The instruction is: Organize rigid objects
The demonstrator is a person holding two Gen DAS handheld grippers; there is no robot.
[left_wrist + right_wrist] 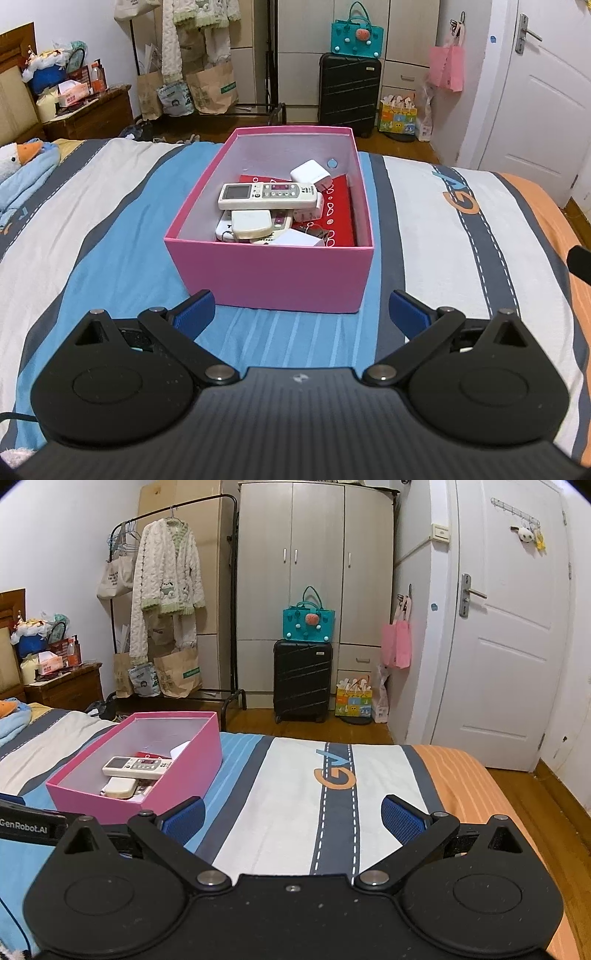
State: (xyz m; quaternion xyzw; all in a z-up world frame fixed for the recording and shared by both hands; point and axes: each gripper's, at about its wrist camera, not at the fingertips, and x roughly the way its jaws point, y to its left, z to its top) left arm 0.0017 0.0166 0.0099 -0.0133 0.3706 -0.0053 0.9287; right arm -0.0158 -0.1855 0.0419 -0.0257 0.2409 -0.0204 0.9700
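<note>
Hovering open-jawed and empty: left gripper (pixel 301 308) facing pink box (pixel 273 273) holding white remote control (pixel 267 195); right gripper (pixel 291 816) over striped bedspread (pixel 295 775); likely finishing, nothing needing picking.

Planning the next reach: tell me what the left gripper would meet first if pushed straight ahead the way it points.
Probably the near wall of the open pink cardboard box, directly ahead of the open left gripper on the striped bedspread. Its height is unclear; a slightly higher line might clear the rim.
</note>
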